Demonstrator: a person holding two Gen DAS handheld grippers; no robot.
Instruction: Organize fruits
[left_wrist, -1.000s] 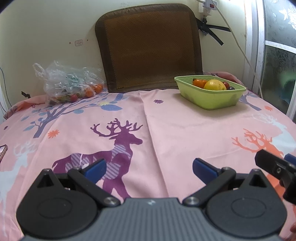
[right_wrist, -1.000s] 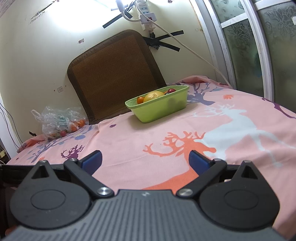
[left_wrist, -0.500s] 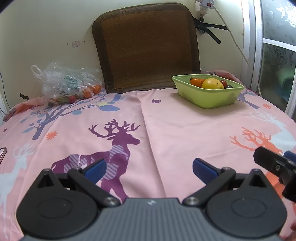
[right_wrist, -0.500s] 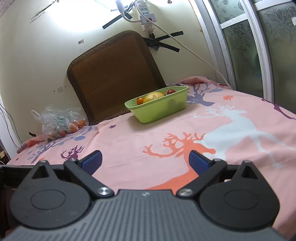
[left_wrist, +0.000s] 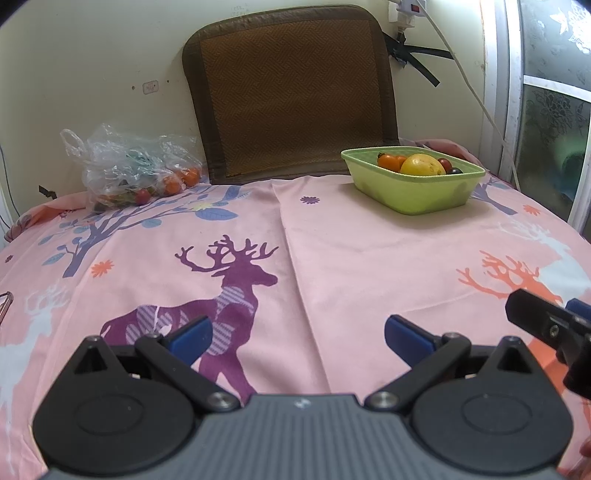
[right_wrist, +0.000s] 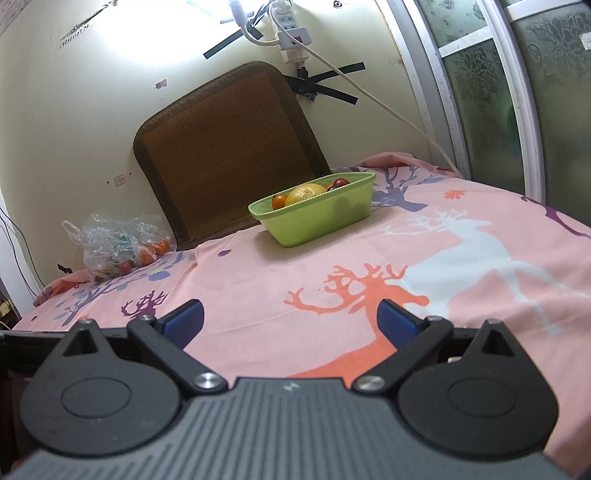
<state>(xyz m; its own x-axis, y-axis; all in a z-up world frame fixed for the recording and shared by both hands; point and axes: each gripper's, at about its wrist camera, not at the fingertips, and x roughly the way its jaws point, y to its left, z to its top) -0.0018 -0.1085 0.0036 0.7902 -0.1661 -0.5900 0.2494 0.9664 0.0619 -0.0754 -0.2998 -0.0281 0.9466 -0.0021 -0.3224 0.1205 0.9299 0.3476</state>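
A green basket (left_wrist: 413, 192) (right_wrist: 317, 221) stands at the far right of the pink deer-print cloth, holding a yellow fruit (left_wrist: 422, 165) (right_wrist: 306, 192), an orange one (left_wrist: 390, 161) and small dark red ones (left_wrist: 445, 164). A clear plastic bag (left_wrist: 125, 166) (right_wrist: 114, 243) with more small fruits lies at the far left by the wall. My left gripper (left_wrist: 295, 334) hovers low over the near cloth, open and holding nothing. My right gripper (right_wrist: 290, 317) is open too, with nothing in it, and part of it (left_wrist: 546, 325) shows at the left view's right edge.
A brown woven mat (left_wrist: 291, 88) leans upright on the wall behind the cloth. A power strip and white cable (right_wrist: 369, 96) hang on the wall above the basket. A glass door frame (left_wrist: 517, 110) borders the right side.
Both views have shifted only slightly; the left gripper has drifted a little, so the basket and bag sit marginally lower and leftward. Both grippers stay open.
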